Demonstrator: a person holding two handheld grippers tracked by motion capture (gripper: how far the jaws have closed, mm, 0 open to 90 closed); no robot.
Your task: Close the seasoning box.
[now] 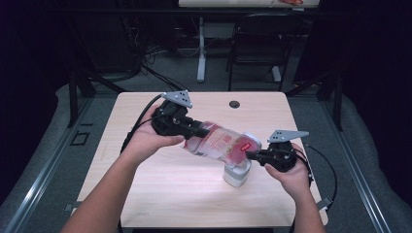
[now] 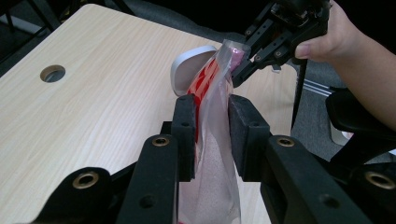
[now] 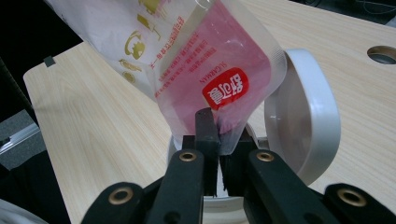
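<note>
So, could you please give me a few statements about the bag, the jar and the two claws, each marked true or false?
1. The left claw grips the plastic bag between its pads. True.
2. The bag lies flat on the table. False: it is held in the air, tilted down toward the white jar.
3. The right claw is shut on the bag's lower end. True.
4. The jar's lid is closed. False: it stands hinged open beside the bag's end.
5. The bag is plain and unprinted. False: it carries a red label and gold print.
</note>
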